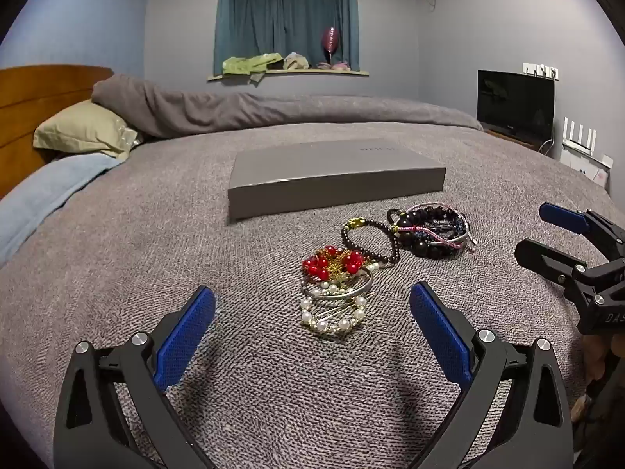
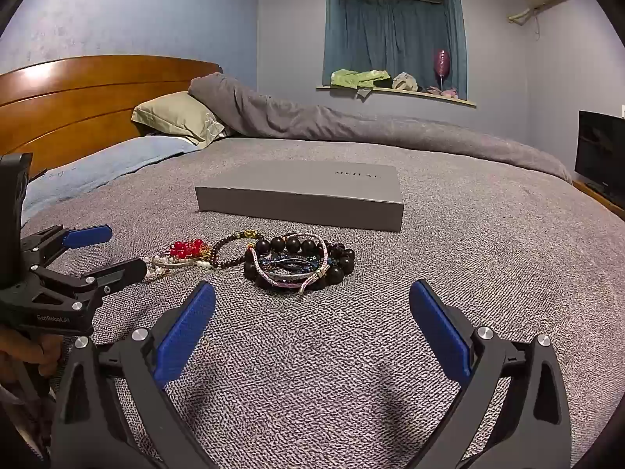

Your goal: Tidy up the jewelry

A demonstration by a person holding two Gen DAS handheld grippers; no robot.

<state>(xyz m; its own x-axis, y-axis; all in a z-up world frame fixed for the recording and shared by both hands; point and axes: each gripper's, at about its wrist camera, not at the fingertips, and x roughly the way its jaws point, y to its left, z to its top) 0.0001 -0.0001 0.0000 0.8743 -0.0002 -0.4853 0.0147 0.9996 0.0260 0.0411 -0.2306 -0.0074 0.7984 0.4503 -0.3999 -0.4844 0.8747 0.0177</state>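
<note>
Grey woven bed (image 1: pixel 117 258) under blue walls; a closed grey box (image 1: pixel 332 179) sits mid-bed, jewelry (image 1: pixel 375 258) heaped before it. Left gripper (image 1: pixel 312 328) and right gripper (image 2: pixel 312 328) hover, jaws spread wide, empty.

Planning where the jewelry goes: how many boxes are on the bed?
1. The grey box, lid shut, lies flat on the bed just beyond the jewelry.
</note>
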